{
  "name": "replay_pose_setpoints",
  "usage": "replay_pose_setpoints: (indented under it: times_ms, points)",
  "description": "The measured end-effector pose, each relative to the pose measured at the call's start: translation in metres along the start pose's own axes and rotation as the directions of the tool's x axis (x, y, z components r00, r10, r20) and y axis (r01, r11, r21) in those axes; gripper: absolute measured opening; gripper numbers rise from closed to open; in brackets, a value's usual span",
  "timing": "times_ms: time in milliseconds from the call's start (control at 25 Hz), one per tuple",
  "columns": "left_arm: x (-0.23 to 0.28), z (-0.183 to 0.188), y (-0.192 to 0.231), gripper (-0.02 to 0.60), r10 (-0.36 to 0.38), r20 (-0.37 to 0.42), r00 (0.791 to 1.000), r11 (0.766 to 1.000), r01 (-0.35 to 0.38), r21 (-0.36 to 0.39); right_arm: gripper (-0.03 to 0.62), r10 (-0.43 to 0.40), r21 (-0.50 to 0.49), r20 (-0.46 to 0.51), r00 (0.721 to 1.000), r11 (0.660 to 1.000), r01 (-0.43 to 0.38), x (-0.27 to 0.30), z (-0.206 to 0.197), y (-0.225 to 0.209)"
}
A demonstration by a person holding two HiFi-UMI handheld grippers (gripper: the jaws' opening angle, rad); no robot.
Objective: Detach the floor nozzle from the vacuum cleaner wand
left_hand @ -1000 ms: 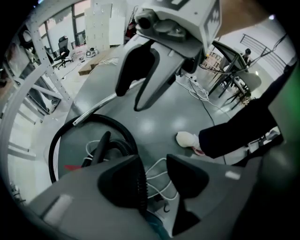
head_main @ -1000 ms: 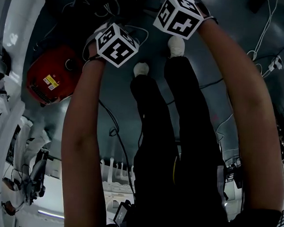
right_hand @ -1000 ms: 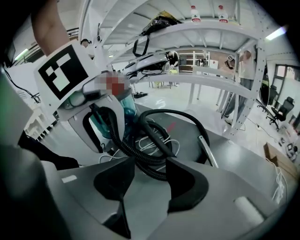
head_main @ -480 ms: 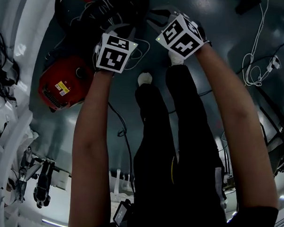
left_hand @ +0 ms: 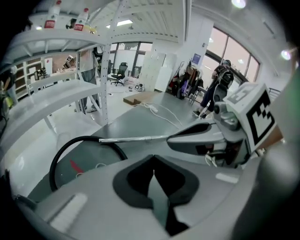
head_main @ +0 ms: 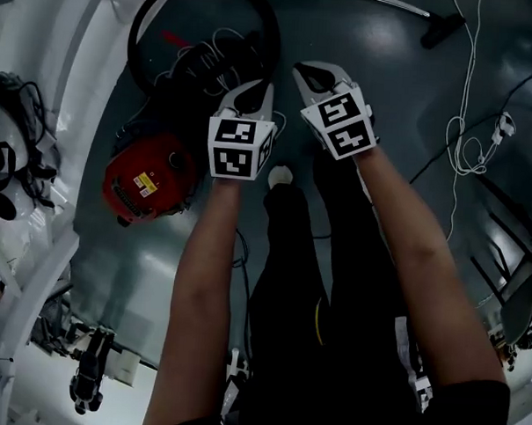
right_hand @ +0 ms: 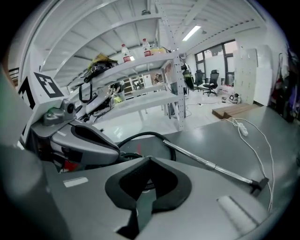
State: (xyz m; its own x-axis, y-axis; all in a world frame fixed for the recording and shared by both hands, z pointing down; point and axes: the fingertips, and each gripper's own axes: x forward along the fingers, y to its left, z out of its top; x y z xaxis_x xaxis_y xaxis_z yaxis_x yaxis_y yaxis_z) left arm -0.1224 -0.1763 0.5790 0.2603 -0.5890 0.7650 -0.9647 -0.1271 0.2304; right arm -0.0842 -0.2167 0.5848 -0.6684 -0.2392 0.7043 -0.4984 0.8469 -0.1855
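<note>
The small dark floor nozzle [head_main: 439, 28] lies on the grey floor [head_main: 391, 76] at the far end of the thin chrome wand [right_hand: 211, 164]. As far as can be made out it is joined to the wand, and it is well apart from both tools, so by my reading the detaching has not begun. The wand runs back to a looped black hose [head_main: 204, 28], which leads to the round red vacuum canister [head_main: 149, 180] lying on the person's left. Laid flat like this, the nozzle joint looks reachable from above. The wand also offers a long bare stretch that one tool could steady while the other works the nozzle. A thin white cable [head_main: 468, 110] trails over the floor near the nozzle and might get in the way.

The left tool [head_main: 253, 94] and the right tool [head_main: 311, 77] are held side by side, near each other but not touching, above the floor in front of the person's dark-trousered legs [head_main: 333, 281]. Both bare forearms [head_main: 405, 248] reach forward and down, roughly parallel, with the tools tilted down toward the hose loop. Each tool's jaws are pressed together with nothing between them — in both gripper views the dark pads meet on empty air. To grip the wand or nozzle they would have to spread first and travel out to the far end.
</note>
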Motion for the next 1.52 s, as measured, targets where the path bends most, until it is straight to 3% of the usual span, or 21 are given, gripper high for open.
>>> replay_pose_setpoints:
  times_ms: [160,360,600,840,1040,1280,1520]
  points:
    - [-0.026,0.023,-0.012,0.009,0.034,0.07,0.997,0.999,-0.032,-0.033,-0.006,-0.022,0.04,0.013,1.0,0.999,0.022,-0.029,0.008,0.011]
    - [-0.06,0.032,-0.024,0.009,0.074,0.063,0.995,0.995,-0.069,-0.073,-0.006,-0.057,0.068,0.015,0.998,0.996,0.056,-0.063,0.018,0.022]
    - [-0.114,0.048,-0.044,0.009,0.117,0.091,0.989,0.991,-0.11,-0.08,-0.006,-0.144,0.132,0.082,0.986,0.982,0.132,-0.126,0.055,0.037]
    - [-0.18,0.078,-0.078,0.009,0.116,0.181,0.977,0.988,-0.094,-0.122,-0.006,-0.179,0.224,0.118,0.977,0.963,0.15,-0.187,0.079,0.064]
    - [-0.218,0.074,-0.096,0.009,0.124,0.195,0.973,0.991,-0.114,-0.064,-0.006,-0.212,0.277,0.13,0.969,0.946,0.17,-0.227,0.083,0.085]
    - [-0.257,0.07,-0.097,0.009,0.161,0.22,0.962,0.983,-0.135,-0.129,-0.006,-0.218,0.262,0.146,0.965,0.949,0.174,-0.256,0.091,0.107]
    - [-0.286,0.071,-0.103,0.009,0.157,0.255,0.954,0.984,-0.131,-0.119,-0.006,-0.212,0.267,0.149,0.966,0.949,0.167,-0.273,0.094,0.128]
